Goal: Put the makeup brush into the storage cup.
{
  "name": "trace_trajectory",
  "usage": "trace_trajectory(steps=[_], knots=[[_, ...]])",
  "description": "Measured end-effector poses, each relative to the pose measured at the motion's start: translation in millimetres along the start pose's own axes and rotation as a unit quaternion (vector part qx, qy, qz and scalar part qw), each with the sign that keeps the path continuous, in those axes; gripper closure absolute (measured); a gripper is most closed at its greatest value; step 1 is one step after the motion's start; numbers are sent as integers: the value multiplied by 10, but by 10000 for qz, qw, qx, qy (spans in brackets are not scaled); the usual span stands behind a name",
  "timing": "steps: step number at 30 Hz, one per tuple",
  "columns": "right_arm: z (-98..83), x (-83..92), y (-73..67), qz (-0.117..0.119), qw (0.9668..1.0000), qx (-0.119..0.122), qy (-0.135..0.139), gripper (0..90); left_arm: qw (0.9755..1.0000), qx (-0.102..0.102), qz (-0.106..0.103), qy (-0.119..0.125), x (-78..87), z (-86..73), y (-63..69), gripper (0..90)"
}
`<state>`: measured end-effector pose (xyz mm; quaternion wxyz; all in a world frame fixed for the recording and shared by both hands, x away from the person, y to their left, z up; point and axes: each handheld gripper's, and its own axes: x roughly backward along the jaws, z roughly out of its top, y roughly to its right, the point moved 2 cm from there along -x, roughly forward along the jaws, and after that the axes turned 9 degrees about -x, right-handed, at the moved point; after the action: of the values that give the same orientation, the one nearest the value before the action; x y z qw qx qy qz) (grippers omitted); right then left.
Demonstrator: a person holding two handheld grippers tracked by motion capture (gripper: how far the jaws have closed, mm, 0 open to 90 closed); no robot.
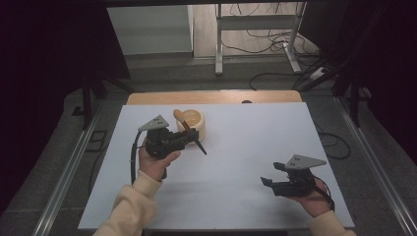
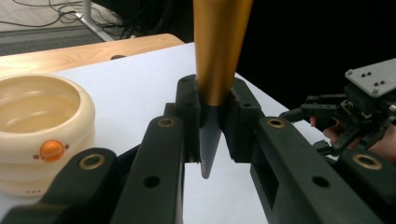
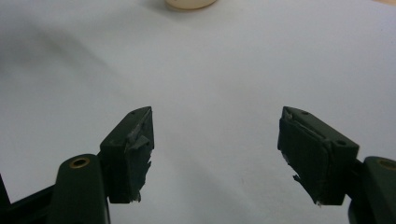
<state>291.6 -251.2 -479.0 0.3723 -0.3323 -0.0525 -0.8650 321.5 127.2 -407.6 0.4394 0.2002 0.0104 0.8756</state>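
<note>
Step in hand (judged): the spoon is gripped by the left tool and hangs just beside the bowl; the work looks like carrying it to or from the bowl.
Landmark: cream bowl (image 1: 193,121), ringed wall with an orange button, standing on the white counter (image 1: 246,147) toward its far side.
Left tool (image 1: 188,138): closed on the spoon; in the left gripper view both pads pinch it where the orange part meets the dark tapered tip.
Spoon (image 2: 219,46): orange body runs up out of the pads, dark point (image 2: 208,154) pokes out below them. In the high view the rounded orange end lies over the bowl's near-left rim and the dark end slants away toward the near right of the bowl. Touching the rim or just above it: cannot tell.
Right tool (image 1: 271,173): jaws apart, nothing between them, bare counter beyond the pads (image 3: 133,149). It sits well apart from the bowl, to the near right, held by the right hand (image 1: 314,196).
Doing it well (judgement): the grip sits near the pointed end, so the long orange part can lever and swing; move slowly and keep the wrist level.
Clearance: lift the rounded end clear of the rim before any sideways travel, or the light bowl may be dragged.
Support: the right tool is free to steady the bowl's wall if it shifts.
</note>
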Motion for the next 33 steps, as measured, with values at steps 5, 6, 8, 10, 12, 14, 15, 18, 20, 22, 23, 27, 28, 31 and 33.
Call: trace_trajectory(steps=[5, 6, 8, 10, 12, 14, 15, 18, 20, 22, 23, 27, 28, 31, 33], knots=[[-5, -11, 17, 9, 10000, -38, -42, 276, 10000, -27, 5, -61, -34, 53, -14, 782], [-4, -13, 19, 16, 10000, -52, -29, 276, 10000, -32, 8, -67, -37, 65, -22, 782], [-4, -17, 20, 15, 10000, -68, -37, 275, 10000, -47, 20, -78, -39, 95, -39, 782], [-8, -24, 22, 0, 10000, -63, -61, 273, 10000, -46, 44, -75, -39, 117, -51, 782], [-14, -23, 22, -2, 9999, -82, -96, 272, 9999, -28, 71, -73, -37, 136, -69, 782], [-14, -20, 27, -2, 9999, -93, -91, 269, 9999, -18, 90, -80, -36, 145, -86, 782], [-12, -16, 30, -7, 9999, -95, -80, 269, 9999, -10, 102, -83, -37, 147, -93, 782], [-8, -7, 36, -32, 9999, -112, -69, 268, 9999, -1, 130, -93, -43, 150, -121, 782], [-12, -9, 40, -57, 9999, -110, -68, 268, 9998, 18, 143, -99, -46, 152, -135, 782], [-15, -15, 41, -60, 9999, -115, -76, 267, 9998, 34, 166, -102, -52, 154, -150, 782], [-16, -18, 39, -71, 9999, -111, -85, 266, 9998, 33, 172, -115, -55, 155, -159, 782], [-22, -30, 32, -83, 9999, -84, -116, 265, 9997, 63, 186, -144, -76, 164, -200, 782], [-23, -32, 30, -93, 9998, -82, -123, 265, 9997, 70, 189, -157, -84, 170, -214, 782], [-27, -26, 25, -111, 9998, -76, -117, 264, 9996, 61, 220, -180, -97, 183, -245, 782], [-26, -26, 27, -125, 9998, -89, -112, 264, 9995, 58, 235, -183, -102, 193, -273, 782]])
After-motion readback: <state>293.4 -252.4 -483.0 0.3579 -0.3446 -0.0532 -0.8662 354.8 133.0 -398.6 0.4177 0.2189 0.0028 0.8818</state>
